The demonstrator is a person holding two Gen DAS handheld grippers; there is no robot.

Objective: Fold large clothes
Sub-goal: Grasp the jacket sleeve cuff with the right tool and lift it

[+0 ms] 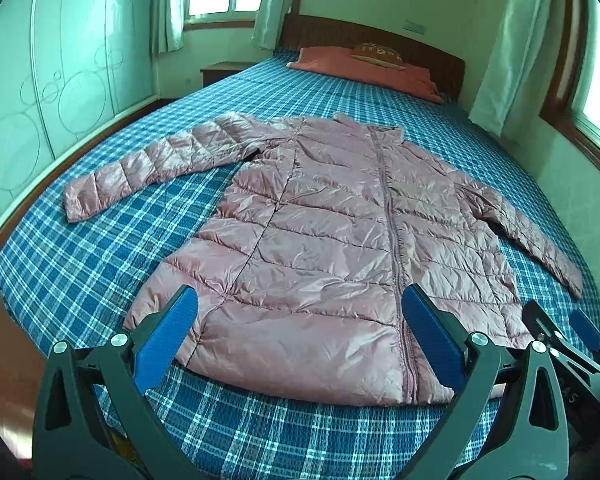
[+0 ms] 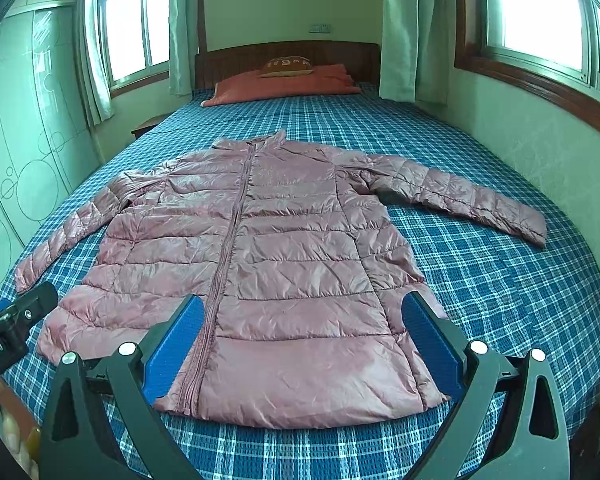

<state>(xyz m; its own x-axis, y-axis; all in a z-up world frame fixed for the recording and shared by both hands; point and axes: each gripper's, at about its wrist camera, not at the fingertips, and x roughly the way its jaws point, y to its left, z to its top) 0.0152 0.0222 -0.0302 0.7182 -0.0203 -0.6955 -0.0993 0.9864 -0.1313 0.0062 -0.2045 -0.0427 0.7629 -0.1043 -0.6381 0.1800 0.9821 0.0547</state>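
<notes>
Left wrist view: a shiny pink quilted down jacket point(image 1: 324, 240) lies flat and front-up on a bed covered by a blue-and-white plaid bedspread point(image 1: 80, 264), zip closed, collar toward the headboard, hem toward the camera; both sleeves are spread out to the sides, the one on the picture's left angled away from the body, the other slanting down the right edge of the bedspread. The left gripper point(image 1: 300, 332) hangs just short of the hem with its blue-padded jaws wide apart and nothing between them; the pads frame the lower left part of the jacket, and I cannot tell whether they touch the fabric. At the lower right edge the right gripper point(image 1: 572, 340) shows in part, beside the hem corner.

In the right wrist view the same jacket point(image 2: 268, 264) fills the middle of the bedspread point(image 2: 500, 280); the right gripper point(image 2: 303, 336) is also spread wide and empty, its pads either side of the hem to the right of the zip. The left gripper's black body point(image 2: 16, 320) enters at the left edge.

At the head of the bed a folded reddish-orange blanket point(image 2: 284, 84) carries a small brown patterned cushion point(image 2: 288, 66) on top, against a dark wooden headboard point(image 2: 340, 54); pale green curtains point(image 2: 400, 28) hang beside bright windows point(image 2: 540, 8); a pale wardrobe with circle patterns point(image 1: 40, 92) stands along the left wall.
</notes>
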